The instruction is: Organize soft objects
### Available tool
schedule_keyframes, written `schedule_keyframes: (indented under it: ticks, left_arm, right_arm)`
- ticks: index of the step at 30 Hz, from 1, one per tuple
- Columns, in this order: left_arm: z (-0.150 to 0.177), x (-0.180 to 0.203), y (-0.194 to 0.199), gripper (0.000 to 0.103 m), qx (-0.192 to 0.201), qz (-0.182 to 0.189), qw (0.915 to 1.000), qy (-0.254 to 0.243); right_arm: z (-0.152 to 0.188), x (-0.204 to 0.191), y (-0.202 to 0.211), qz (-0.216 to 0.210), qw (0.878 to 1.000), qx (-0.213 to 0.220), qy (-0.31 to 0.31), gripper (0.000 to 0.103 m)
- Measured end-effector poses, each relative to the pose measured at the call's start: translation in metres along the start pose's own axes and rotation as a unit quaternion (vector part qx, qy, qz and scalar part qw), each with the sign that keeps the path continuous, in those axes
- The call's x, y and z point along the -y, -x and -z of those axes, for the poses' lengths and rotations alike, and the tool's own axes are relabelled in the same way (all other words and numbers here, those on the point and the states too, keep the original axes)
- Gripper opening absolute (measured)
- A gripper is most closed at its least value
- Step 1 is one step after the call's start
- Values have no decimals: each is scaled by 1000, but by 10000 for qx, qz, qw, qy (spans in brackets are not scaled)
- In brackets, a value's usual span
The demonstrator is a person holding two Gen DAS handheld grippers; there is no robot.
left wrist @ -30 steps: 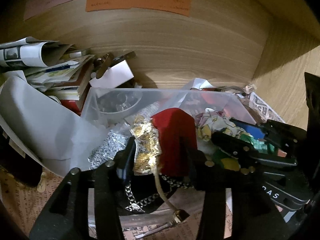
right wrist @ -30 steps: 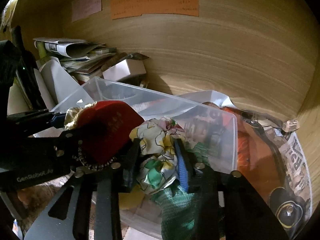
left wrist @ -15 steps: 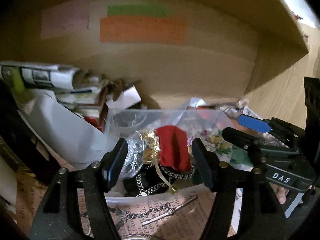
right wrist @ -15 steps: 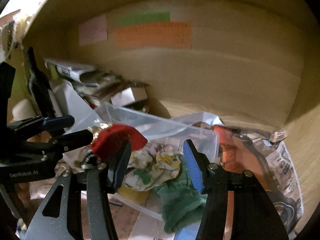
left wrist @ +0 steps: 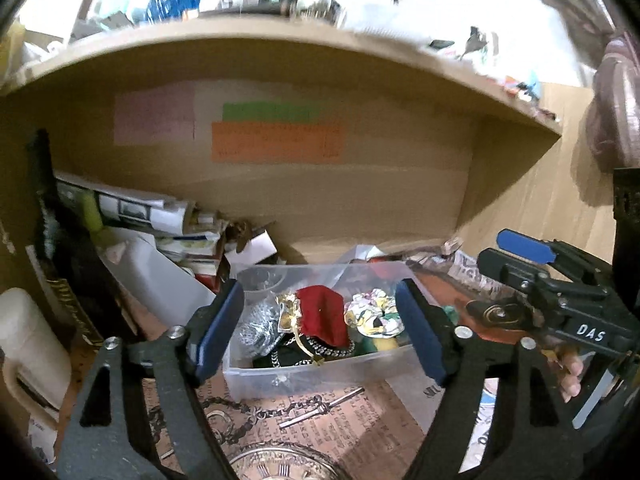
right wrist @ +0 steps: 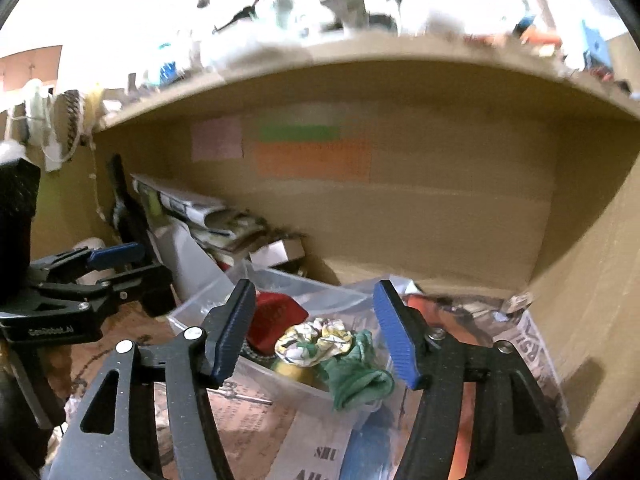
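Observation:
A clear plastic bin (left wrist: 320, 368) stands on the shelf floor. In it lie a red velvet pouch (left wrist: 324, 314) with a gold tie, a floral scrunchie (left wrist: 374, 312), a silver mesh piece (left wrist: 256, 326) and a chain. In the right wrist view the bin (right wrist: 188, 312) holds the red pouch (right wrist: 276, 318), the scrunchie (right wrist: 316, 342) and a green cloth (right wrist: 356, 376) hanging over its rim. My left gripper (left wrist: 320, 332) is open and empty, drawn back in front of the bin. My right gripper (right wrist: 316, 332) is open and empty too.
Rolled newspapers and books (left wrist: 152, 216) pile at the back left beside a white box (left wrist: 256, 244). A pocket watch and chain (left wrist: 280, 460) lie on printed paper in front. Coloured notes (left wrist: 276, 140) stick to the back wall. A shelf board (left wrist: 280, 32) runs overhead.
Both grippers let go of the red pouch and the scrunchie in the bin, opened, and pulled back out of the shelf, so the bin looks smaller.

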State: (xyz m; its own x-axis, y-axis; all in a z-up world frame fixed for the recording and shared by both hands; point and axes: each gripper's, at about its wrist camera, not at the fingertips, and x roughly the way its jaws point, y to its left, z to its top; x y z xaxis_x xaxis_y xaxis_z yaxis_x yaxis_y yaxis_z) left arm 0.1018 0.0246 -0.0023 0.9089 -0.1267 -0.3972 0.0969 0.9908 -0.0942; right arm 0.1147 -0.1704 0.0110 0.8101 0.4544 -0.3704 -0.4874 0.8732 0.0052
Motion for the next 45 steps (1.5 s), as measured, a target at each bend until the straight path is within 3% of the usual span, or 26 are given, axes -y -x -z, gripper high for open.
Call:
schedule_keyframes:
  ticks: [4,6,14,22,29,45]
  left_arm:
    - [1,4,21,91,225,-86,9997,-17]
    - [1,7,30,94,319,-148,9994,-31]
    - [3,15,50,102,551,-331,9979,-86]
    - [4,16,57,103,636,-399,9971,-79]
    - [4,18,59,103,664,-418,9969,-82]
    - [5,20,60,103,686,-432,9967,-104]
  right_arm:
    - [-1,-4,20,-39,9997,234,-14,61]
    - [-1,-5,28,-34,9994,338,-22,73]
    - [0,-9,46,-13,9981,606,-50,86]
    - [4,-12,46,-25,9982,589,-87,89]
    - [5,-16,48,-14,9979,650,-54,98]
    - [5,-15,49,-57,9977,666,-73,102]
